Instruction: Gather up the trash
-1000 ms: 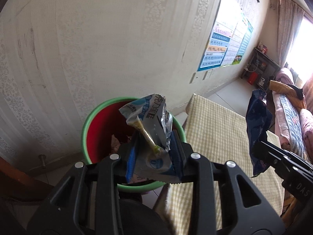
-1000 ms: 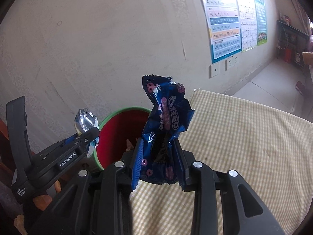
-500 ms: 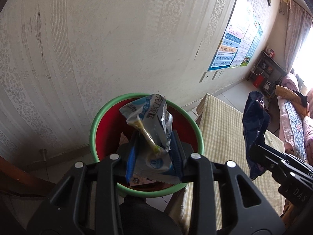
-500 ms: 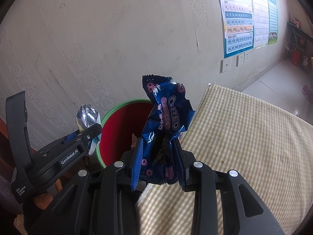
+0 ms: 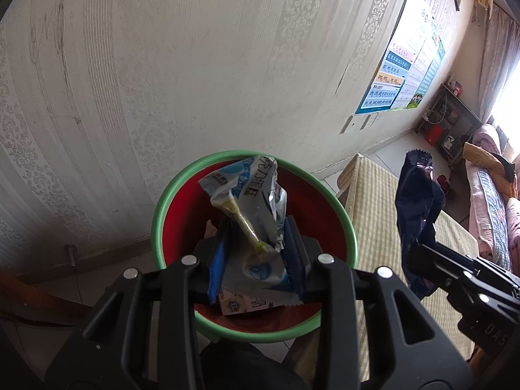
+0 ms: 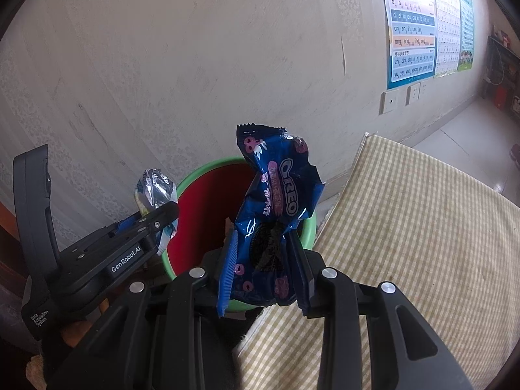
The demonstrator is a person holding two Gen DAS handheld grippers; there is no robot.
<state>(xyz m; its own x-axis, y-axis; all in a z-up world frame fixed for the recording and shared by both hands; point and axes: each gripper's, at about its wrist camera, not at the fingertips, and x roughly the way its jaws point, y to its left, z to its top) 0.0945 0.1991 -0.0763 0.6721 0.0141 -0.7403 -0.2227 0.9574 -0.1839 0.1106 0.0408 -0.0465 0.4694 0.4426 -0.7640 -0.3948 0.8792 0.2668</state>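
Left claw: clamped on silver wrapper, over bin.
Right claw: clamped on Oreo pack, at bin's rim beside checked surface.

The silver wrapper is crinkled foil-lined film, shiny where light catches it. The blue biscuit wrapper is glossy plastic film, creased. The bin is smooth plastic, red inside with a green rim. Both grippers' fingers carry ribbed blue pads on matt black plastic frames with bright metal screws. The checked cloth looks woven and matt. The wallpaper is matt, embossed and scuffed.
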